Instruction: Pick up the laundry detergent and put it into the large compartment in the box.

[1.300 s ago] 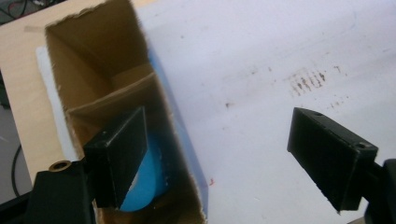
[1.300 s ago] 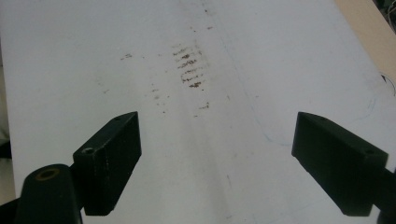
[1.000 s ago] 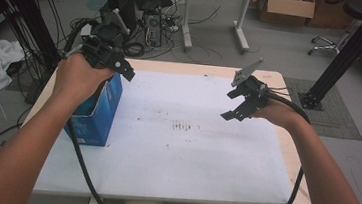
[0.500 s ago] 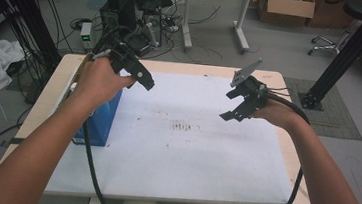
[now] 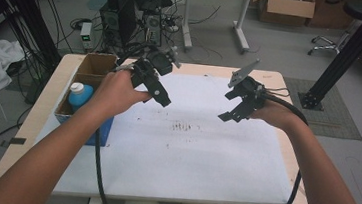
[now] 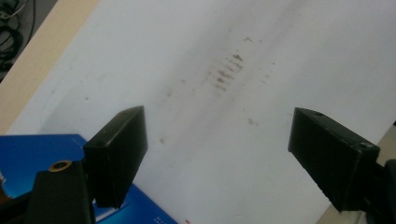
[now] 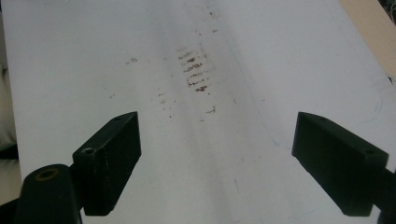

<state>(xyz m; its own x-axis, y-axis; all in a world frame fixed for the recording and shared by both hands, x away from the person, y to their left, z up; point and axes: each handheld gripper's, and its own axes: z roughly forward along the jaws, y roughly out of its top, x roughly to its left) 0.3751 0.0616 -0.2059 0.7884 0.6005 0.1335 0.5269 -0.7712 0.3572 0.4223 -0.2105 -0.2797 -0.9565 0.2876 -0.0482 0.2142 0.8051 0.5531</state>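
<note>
Both tongs are spread and carry nothing. Left tongs (image 5: 162,97) hang over the worktop (image 5: 270,201) toward its far-left part, just beside the box (image 5: 89,75); the left gripper view looks down between wide jaws at the white sheet (image 6: 261,56) with the box's blue wall (image 6: 28,154) at the lower left. Right tongs (image 5: 232,114) hover above the far-right part of the sheet, well apart from the left; the right gripper view shows wide jaws and brown smudges (image 7: 194,70) on the sheet below.

Thing nearest the work: bottle (image 5: 80,94), blue body with a white cap, standing upright in the near compartment of the box at the worktop's left edge. The far compartment looks empty.

Handling, as a judgement: small plastic bottle, probably light, stiff enough not to crush, smooth sides that could slip. Contents unknown, so weight may be off. The box walls sit close around the body, so the cap and neck are the free part; pinch there from above, jaws either side, and lift straight up to clear the wall. The cardboard box is light and may drag along if the bottle catches.
</note>
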